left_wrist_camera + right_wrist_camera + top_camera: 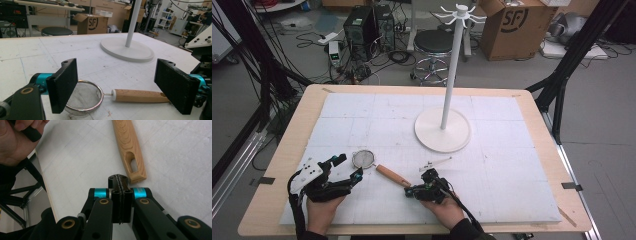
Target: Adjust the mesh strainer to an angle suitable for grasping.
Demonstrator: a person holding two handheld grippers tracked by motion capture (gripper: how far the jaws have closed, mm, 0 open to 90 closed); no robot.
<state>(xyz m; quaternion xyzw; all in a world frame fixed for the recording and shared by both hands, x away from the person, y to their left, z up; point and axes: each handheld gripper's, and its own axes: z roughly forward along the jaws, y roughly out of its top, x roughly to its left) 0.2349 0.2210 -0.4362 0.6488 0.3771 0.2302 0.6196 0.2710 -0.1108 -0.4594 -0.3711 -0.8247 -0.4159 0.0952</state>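
Note:
A small metal strainer (363, 159) with a wooden handle (393, 175) lies on the white mat near the front. My left gripper (348, 168) is open, its jaws wide apart on either side of the strainer; in the left gripper view the mesh bowl (83, 97) and handle (140, 96) lie between the black pads, untouched. My right gripper (408, 191) is shut with nothing in it, its tip just short of the handle's end. The right gripper view shows the pads pressed together (120, 183) beside the slotted end of the handle (130, 152).
A white hook stand (443, 129) with a tall pole rises from a round base at the mat's middle back. A small white piece (435, 163) lies on the mat beyond the right gripper. Boxes, a stool and cables sit on the floor behind the table.

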